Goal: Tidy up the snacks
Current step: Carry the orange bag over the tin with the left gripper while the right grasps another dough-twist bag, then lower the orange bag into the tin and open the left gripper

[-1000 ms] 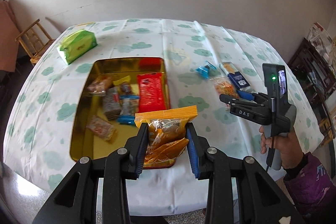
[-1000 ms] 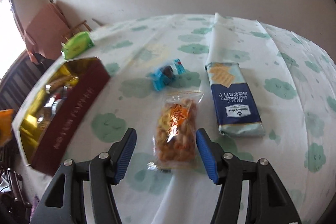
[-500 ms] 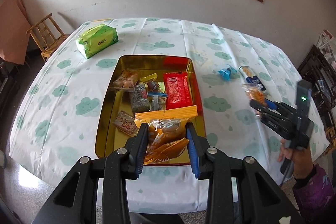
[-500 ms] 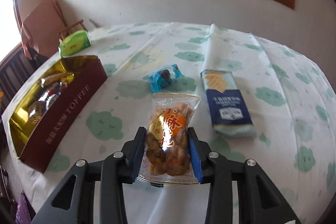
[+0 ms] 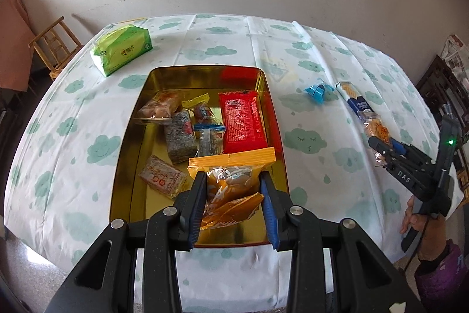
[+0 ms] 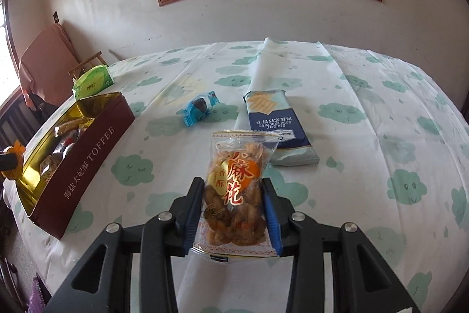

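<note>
My left gripper (image 5: 232,181) is shut on an orange snack packet (image 5: 231,181) and holds it over the near end of the gold tin (image 5: 129,137), which has several wrapped snacks inside. My right gripper (image 6: 233,189) is shut on a clear bag of fried twists (image 6: 234,181), lifted just above the tablecloth. In the left wrist view that right gripper (image 5: 381,150) and its bag of twists (image 5: 375,128) appear at the far right. The tin's maroon side (image 6: 85,154) is at the left in the right wrist view.
On the cloud-print tablecloth lie a blue candy (image 6: 200,107) and a navy cracker packet (image 6: 275,125), just beyond the bag of twists. A green tissue pack (image 5: 121,49) sits at the table's far left corner. A wooden chair (image 5: 54,46) stands by the wall.
My right gripper closed on the bag of twists and lifted it off the cloth. The left gripper moved nearer over the tin and lower, still holding the orange packet.
</note>
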The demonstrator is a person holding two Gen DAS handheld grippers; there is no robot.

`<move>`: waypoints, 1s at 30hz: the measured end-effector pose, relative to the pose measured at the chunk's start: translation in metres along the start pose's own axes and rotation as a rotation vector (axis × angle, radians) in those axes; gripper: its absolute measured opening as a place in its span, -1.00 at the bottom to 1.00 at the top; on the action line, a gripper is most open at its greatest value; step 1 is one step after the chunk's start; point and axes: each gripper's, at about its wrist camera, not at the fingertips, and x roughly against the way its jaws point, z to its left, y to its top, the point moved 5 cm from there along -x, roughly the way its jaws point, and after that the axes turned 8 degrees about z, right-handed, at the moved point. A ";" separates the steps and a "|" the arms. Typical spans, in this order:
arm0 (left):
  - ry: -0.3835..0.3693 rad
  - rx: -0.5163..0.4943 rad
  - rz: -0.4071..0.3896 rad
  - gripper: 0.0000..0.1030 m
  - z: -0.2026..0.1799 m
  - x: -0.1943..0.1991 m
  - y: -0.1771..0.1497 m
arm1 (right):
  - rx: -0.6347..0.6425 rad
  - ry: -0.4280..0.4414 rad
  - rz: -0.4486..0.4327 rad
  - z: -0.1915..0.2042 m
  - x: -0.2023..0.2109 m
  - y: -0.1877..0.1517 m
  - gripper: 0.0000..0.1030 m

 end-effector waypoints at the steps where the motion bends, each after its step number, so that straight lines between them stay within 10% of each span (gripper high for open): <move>1: 0.004 -0.001 0.002 -0.38 -0.001 -0.003 0.001 | 0.004 -0.002 0.000 0.001 0.000 0.000 -0.24; 30: 0.052 -0.052 0.032 -0.33 -0.014 -0.032 0.000 | 0.006 -0.005 0.018 0.002 -0.005 -0.002 -0.24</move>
